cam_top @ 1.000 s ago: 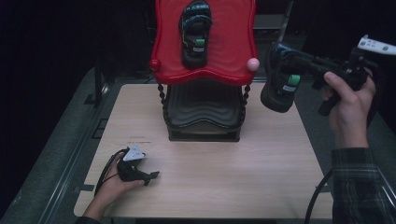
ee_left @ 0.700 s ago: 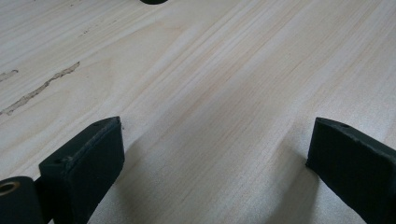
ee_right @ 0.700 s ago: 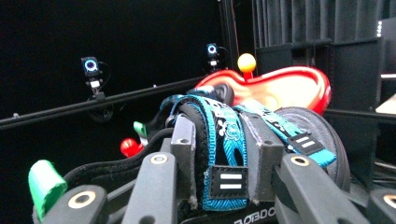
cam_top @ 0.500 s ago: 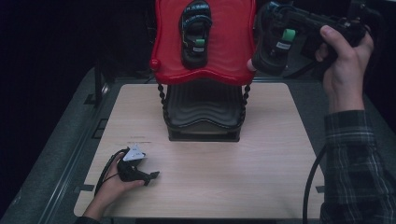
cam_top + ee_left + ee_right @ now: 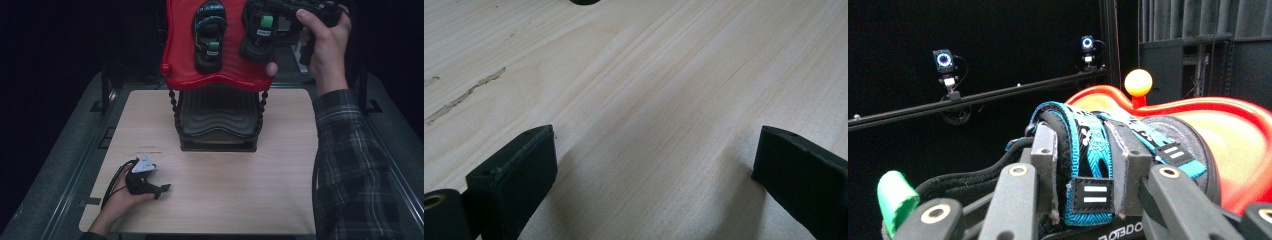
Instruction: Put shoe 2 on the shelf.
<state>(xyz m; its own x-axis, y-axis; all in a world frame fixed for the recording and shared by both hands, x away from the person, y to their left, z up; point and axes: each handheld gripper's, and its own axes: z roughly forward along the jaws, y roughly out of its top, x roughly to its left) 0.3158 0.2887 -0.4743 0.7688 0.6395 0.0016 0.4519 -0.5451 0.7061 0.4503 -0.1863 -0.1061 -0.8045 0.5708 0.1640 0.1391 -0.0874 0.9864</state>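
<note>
Black sandal [image 5: 260, 30] with blue straps and green tab, held over red rack [image 5: 180, 55], beside its twin [image 5: 209, 35].

Pale wooden table [image 5: 280, 200] — black-based red rack [image 5: 218, 131] stands on it.

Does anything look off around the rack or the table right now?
Little stands out. One sandal lies flat on the red rack; the right gripper holds the second sandal at its right edge, not yet set down. The table has a long scuff.
</note>
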